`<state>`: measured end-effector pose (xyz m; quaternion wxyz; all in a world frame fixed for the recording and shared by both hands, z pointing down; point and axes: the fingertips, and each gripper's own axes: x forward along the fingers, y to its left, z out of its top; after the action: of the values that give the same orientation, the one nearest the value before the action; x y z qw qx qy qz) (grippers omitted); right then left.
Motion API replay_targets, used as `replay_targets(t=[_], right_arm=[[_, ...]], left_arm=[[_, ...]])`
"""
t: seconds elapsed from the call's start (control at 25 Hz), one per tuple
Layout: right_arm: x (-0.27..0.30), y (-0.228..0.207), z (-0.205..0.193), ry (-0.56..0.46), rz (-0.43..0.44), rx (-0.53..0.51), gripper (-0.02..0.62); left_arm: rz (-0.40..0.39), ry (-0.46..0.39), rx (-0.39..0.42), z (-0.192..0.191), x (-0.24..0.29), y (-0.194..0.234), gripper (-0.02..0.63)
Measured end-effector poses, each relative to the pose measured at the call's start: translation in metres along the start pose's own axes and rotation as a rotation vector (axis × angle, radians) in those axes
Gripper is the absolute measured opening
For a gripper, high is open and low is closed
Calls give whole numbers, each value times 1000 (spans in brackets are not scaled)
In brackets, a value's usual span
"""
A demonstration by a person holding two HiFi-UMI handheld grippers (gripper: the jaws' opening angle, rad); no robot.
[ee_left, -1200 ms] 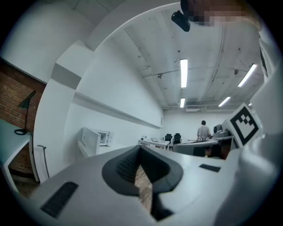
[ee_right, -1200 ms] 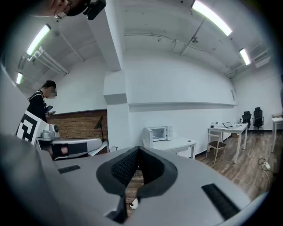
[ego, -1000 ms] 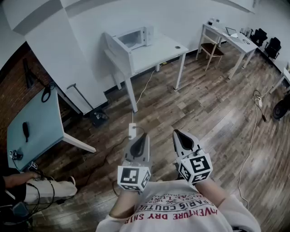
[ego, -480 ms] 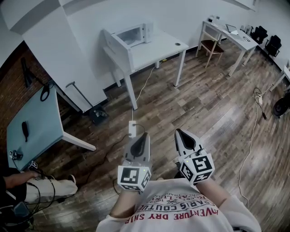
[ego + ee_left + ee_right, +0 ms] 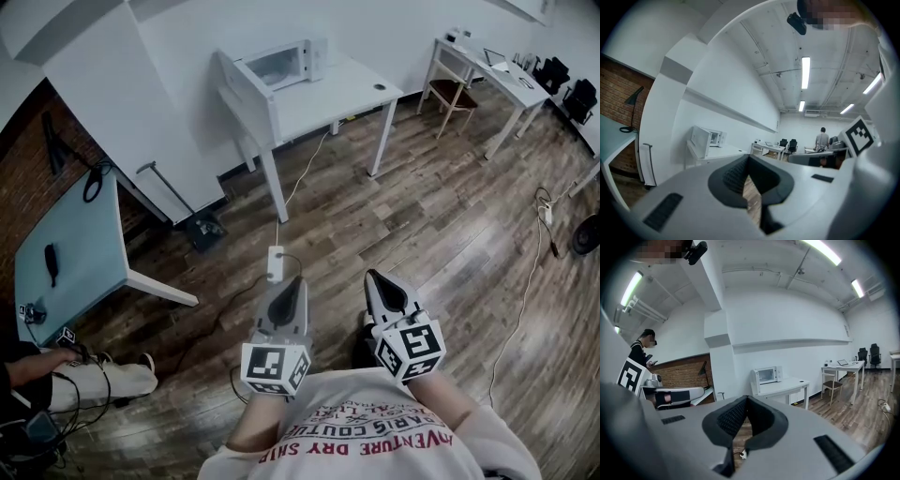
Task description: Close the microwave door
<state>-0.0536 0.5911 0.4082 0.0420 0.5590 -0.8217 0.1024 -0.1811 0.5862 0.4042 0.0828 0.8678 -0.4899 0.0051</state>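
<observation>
The white microwave (image 5: pixel 281 64) stands far off at the back of a white table (image 5: pixel 342 94). Its door (image 5: pixel 246 89) hangs open, swung out over the table's left end. Both grippers are held close to my chest, far from it. My left gripper (image 5: pixel 292 284) is shut with nothing in it, and so is my right gripper (image 5: pixel 375 278). In the left gripper view the microwave (image 5: pixel 714 138) shows small beyond the shut gripper (image 5: pixel 749 159), its door (image 5: pixel 699 140) wide open. In the right gripper view the microwave (image 5: pixel 768 375) sits above the shut gripper (image 5: pixel 746 399).
A power strip (image 5: pixel 275 262) and cables lie on the wood floor between me and the table. A teal table (image 5: pixel 66 253) stands at the left, with a seated person (image 5: pixel 56 380) below it. A desk (image 5: pixel 487 70) and chair (image 5: pixel 450 94) are at the back right.
The white table and microwave have slid a little right and lower in the head view as I move. Both grippers stay shut near my chest.
</observation>
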Motion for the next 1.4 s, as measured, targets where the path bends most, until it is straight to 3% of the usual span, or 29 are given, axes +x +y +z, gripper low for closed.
replay_targets(t=[0.36, 0.52, 0.68, 1.04, 1.4], right_arm=[[69, -92, 36, -34, 71, -15, 12], [98, -150, 61, -45, 117, 45, 12], [127, -205, 82, -60, 130, 29, 12], [175, -290, 87, -30, 98, 47, 12], [294, -319, 102, -3, 62, 46, 12]], left_arm=[[113, -5, -26, 12, 107, 7, 2], [126, -13, -25, 28, 171, -8, 2], [143, -36, -16, 44, 235, -14, 2], [92, 10, -11, 35, 335, -34, 2], [37, 20, -23, 48, 443, 39, 2]])
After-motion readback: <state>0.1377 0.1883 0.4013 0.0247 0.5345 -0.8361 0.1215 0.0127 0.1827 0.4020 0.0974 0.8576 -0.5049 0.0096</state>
